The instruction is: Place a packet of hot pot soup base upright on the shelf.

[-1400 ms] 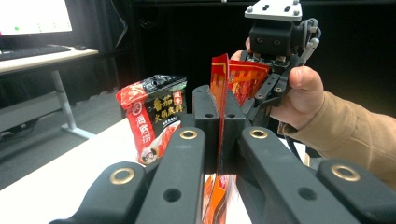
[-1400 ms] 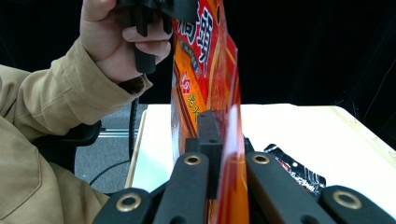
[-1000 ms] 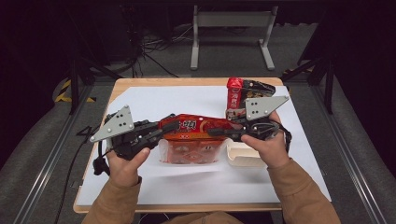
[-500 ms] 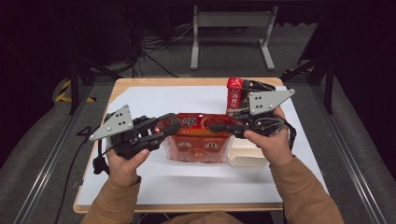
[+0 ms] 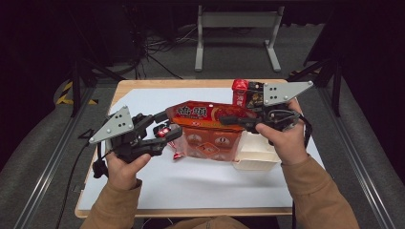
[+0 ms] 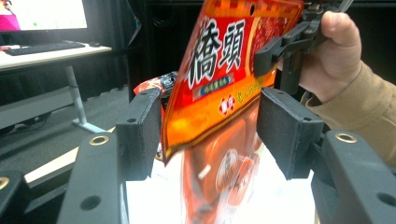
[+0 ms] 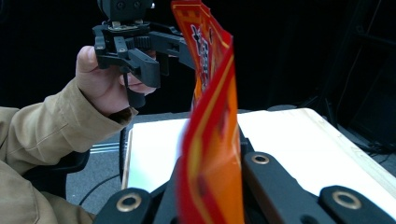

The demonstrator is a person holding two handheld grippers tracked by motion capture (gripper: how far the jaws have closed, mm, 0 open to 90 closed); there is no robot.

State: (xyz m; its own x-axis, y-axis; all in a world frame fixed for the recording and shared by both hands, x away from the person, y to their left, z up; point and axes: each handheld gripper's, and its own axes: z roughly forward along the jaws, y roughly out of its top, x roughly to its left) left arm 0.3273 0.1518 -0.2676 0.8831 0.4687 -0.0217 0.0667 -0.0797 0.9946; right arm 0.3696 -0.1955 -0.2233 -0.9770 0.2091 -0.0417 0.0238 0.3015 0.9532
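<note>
orange bag (image 5: 210,129): r gripper (image 5: 229,119) clamped, l gripper (image 5: 165,131) wide.

you've got the snack bag (image 5: 212,129) mid-frame above the white sheet (image 5: 200,181) on the table (image 5: 143,86). your left gripper (image 5: 167,136) sits at its left end, your right gripper (image 5: 229,120) at its right. paper box (image 5: 255,152) lies lower right of the bag, small can (image 5: 240,92) upper right behind it, small wrapped bits (image 5: 177,155) under the bag's left edge.
</note>
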